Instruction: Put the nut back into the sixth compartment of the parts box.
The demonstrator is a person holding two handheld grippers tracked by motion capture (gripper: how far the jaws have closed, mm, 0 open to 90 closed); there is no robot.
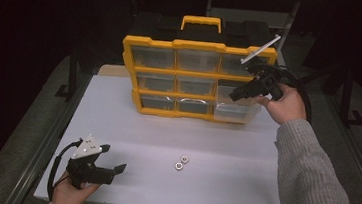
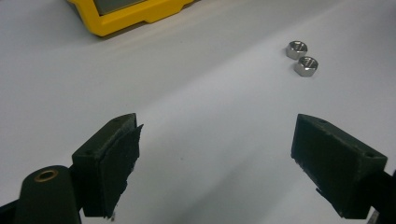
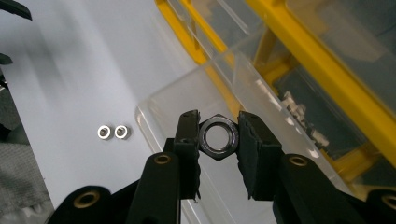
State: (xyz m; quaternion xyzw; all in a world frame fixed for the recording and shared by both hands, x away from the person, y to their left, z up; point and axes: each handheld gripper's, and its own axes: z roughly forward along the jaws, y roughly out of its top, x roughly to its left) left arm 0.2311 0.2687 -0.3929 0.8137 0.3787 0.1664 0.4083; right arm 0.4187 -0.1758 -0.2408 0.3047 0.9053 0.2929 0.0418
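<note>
Right gripper [image 3: 218, 140] jaws clamp a hex nut [image 3: 218, 137] (left gripper [image 2: 215, 154] gapes empty) above drawer [image 3: 187, 100].

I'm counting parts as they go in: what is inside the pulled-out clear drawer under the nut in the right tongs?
The clear drawer looks empty where its floor shows. The right tongs, shut on the nut, cover the part of it beneath them, so that stretch can't be checked.

White table [image 1: 131, 127] at centre of my high view, lit from above. Dark metal frame rails [image 1: 38, 158] at lower left. Room behind lies black across the upper frame.
</note>
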